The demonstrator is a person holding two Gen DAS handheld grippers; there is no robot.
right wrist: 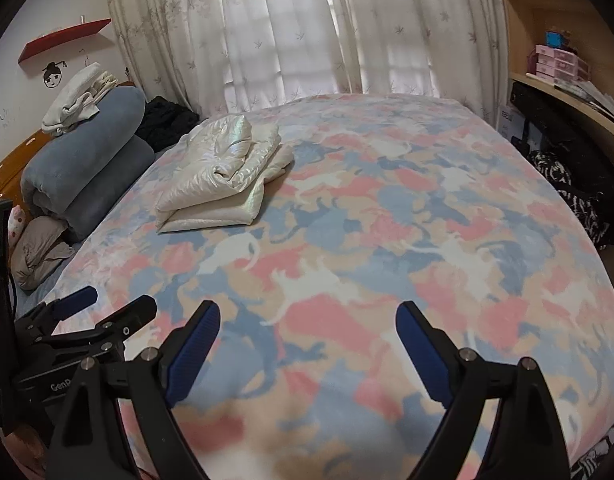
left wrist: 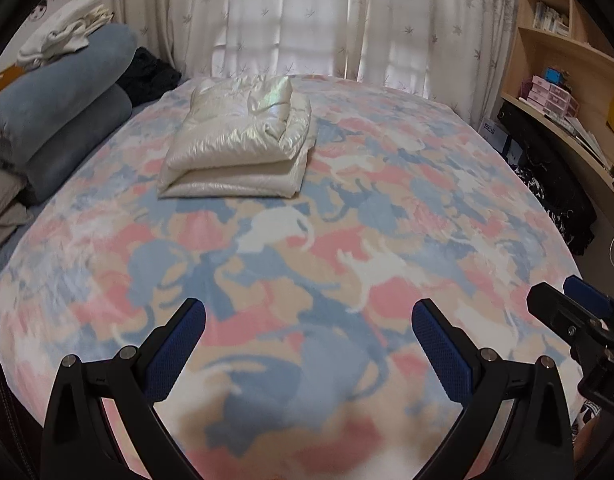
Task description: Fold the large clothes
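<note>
A shiny cream puffer jacket (left wrist: 239, 140) (right wrist: 223, 176) lies folded into a thick bundle on the far left part of the bed. My left gripper (left wrist: 309, 312) hovers open over the near part of the patterned blanket (left wrist: 347, 240), nothing between its blue pads. My right gripper (right wrist: 307, 316) is open too, over the same blanket (right wrist: 387, 220), also empty. Each gripper shows at the edge of the other's view: the right gripper (left wrist: 563, 300) and the left gripper (right wrist: 115, 304), its jaws apart. Both stand well short of the jacket.
Rolled blue-grey bedding (left wrist: 55, 120) (right wrist: 91, 152) with white cloths on top is stacked at the bed's left, beside a black garment (right wrist: 163, 120). A curtain (left wrist: 307, 20) hangs behind the bed. A wooden shelf and desk (right wrist: 567, 80) line the right side.
</note>
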